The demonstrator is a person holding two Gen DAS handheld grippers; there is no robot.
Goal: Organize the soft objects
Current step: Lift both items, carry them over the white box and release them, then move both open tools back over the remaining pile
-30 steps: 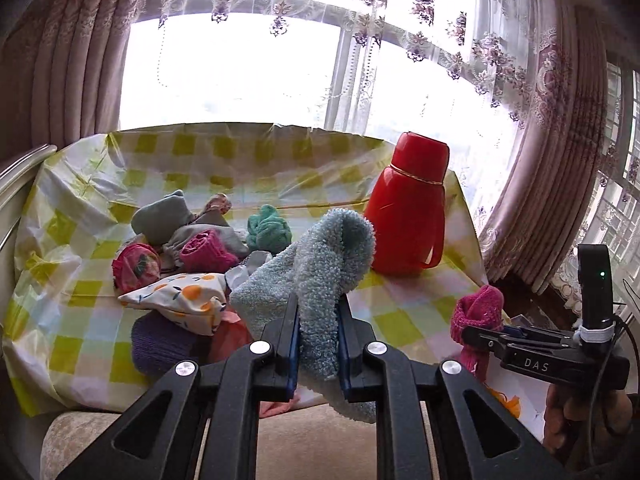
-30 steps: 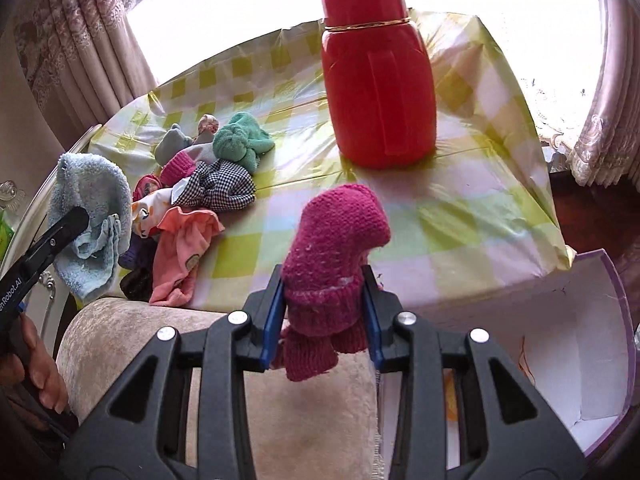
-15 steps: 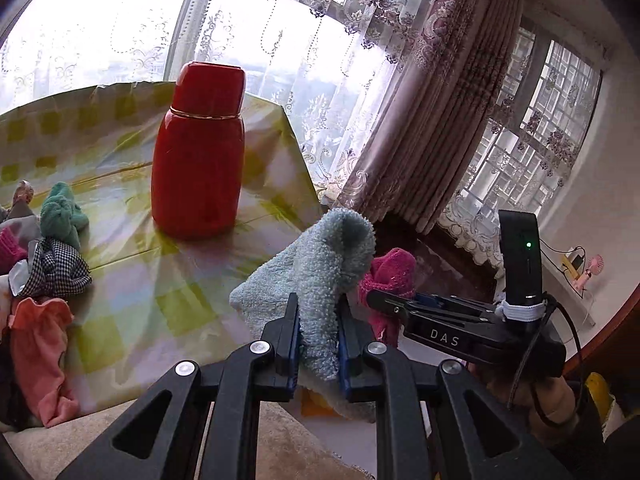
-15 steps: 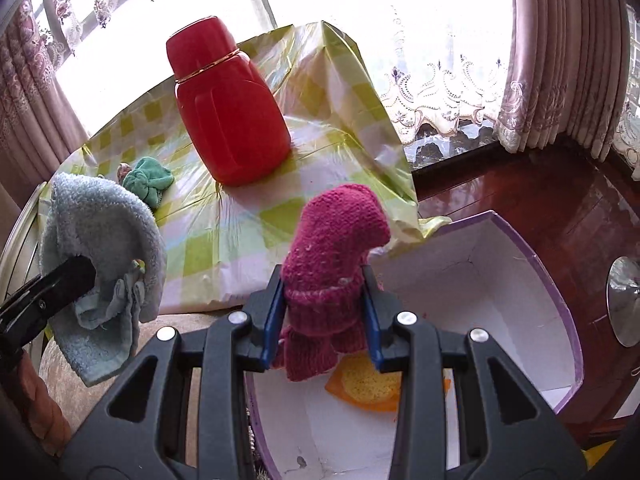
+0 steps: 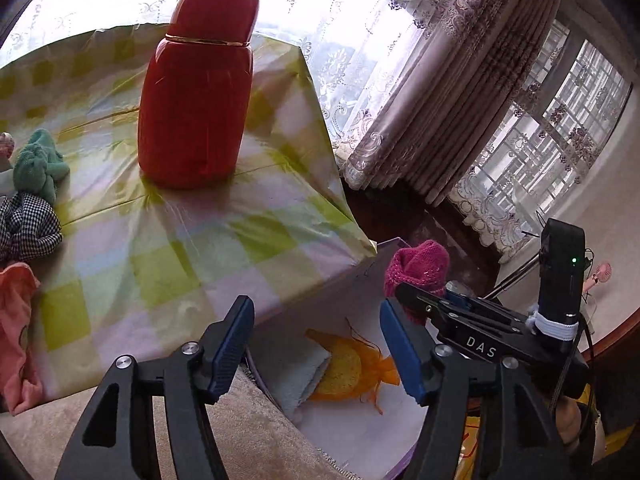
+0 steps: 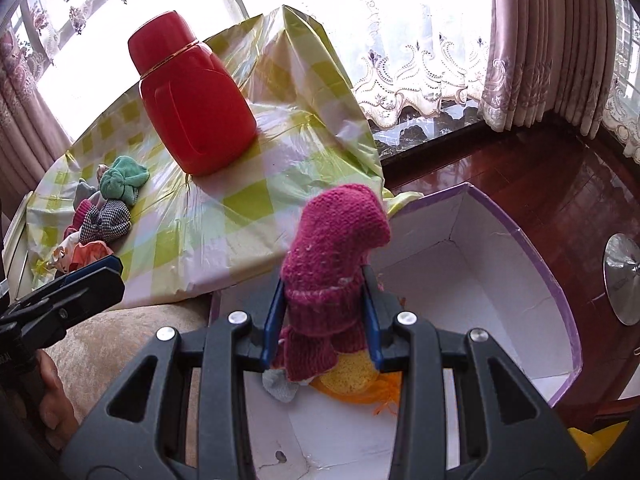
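My left gripper [image 5: 316, 308] hangs over the white box [image 5: 360, 436], its jaws opening with nothing between them. Below it in the box lies the fluffy light blue sock [image 5: 304, 378] next to a yellow-orange soft item [image 5: 352, 368]. My right gripper [image 6: 324, 284] is shut on a magenta knit sock [image 6: 336, 248] above the same box [image 6: 520, 240]. That magenta sock [image 5: 418, 268] shows at the right in the left wrist view. More soft items lie on the checked tablecloth: a green cloth [image 5: 36, 164], a houndstooth piece [image 5: 28, 228] and a pink one [image 5: 16, 320].
A tall red thermos [image 5: 200, 92] stands on the checked table [image 5: 160, 264] beside the box. A beige cushioned edge [image 5: 248, 440] lies in front. Curtains and a dark wooden floor [image 6: 520, 168] are behind the box. A hand [image 6: 52, 396] holds the left gripper.
The left gripper has let go of the light blue sock, which now lies in the box. Both grippers have swung from the table to above the box; the right still grips the magenta sock.
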